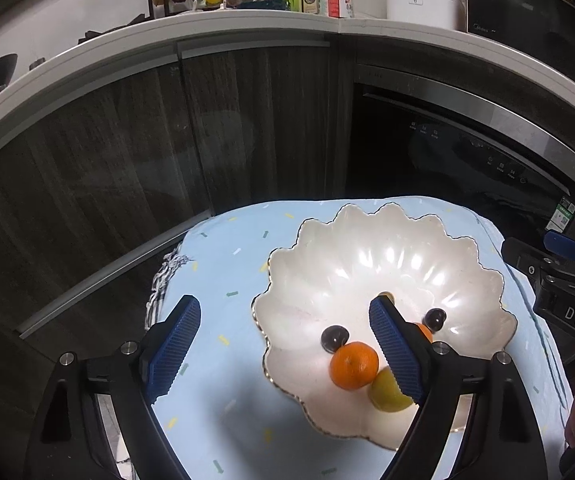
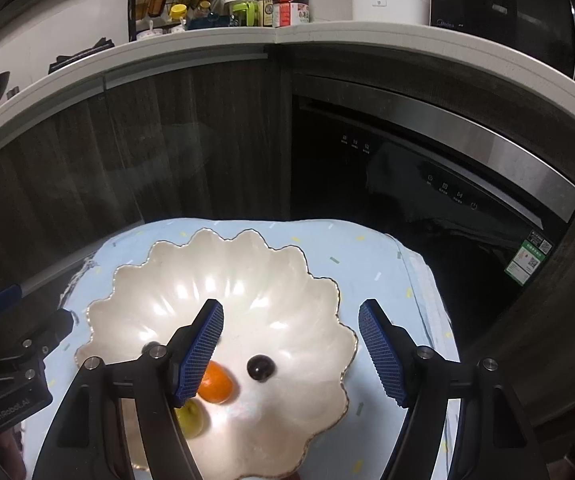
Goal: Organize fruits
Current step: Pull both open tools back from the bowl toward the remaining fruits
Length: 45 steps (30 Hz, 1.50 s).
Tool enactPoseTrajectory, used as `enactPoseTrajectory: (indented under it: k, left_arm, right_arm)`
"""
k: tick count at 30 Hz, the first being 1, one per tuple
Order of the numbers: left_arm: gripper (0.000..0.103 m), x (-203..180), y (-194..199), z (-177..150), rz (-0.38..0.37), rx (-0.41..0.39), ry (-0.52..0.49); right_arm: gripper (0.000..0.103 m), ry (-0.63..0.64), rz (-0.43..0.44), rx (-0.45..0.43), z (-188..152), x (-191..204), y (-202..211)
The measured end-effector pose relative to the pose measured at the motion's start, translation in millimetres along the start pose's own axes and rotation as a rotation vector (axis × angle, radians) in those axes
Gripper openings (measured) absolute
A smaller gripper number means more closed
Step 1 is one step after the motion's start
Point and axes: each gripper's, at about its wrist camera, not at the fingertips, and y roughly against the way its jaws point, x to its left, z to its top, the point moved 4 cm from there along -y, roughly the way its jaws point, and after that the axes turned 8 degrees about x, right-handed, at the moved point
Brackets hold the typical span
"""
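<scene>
The left gripper (image 1: 285,344) hangs with its jaws spread wide and empty above the near left rim of the scalloped white dish (image 1: 367,256) on the pale blue cloth (image 1: 223,280). Inside the dish an orange (image 1: 354,365) touches a yellow-green fruit (image 1: 385,392), possibly a lemon, with two dark grapes (image 1: 333,338) nearby. The right gripper (image 2: 291,340) also gapes, holding nothing, over the dish.

Orange tangerine (image 1: 354,365) touching yellow-green lemon (image 1: 387,393), two dark grapes (image 1: 334,338) nearby, in scalloped white dish (image 1: 367,248)
</scene>
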Motion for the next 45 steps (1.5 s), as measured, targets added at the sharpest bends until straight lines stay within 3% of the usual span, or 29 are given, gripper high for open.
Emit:
enactPoseTrajectory:
  k: [25,45]
  left_arm:
    - [0.088,14.1,39.3,-28.3,0.017,-0.006,0.007]
    - [0.088,24.2,66.6,-91.6,0.079,0.035,0.127]
  right_arm:
    - [0.071,0.016,0.024,-0.017,-27.4,17.2,35.6]
    - [0.071,0.097,0.092,-0.029,-66.8,37.7,55.6]
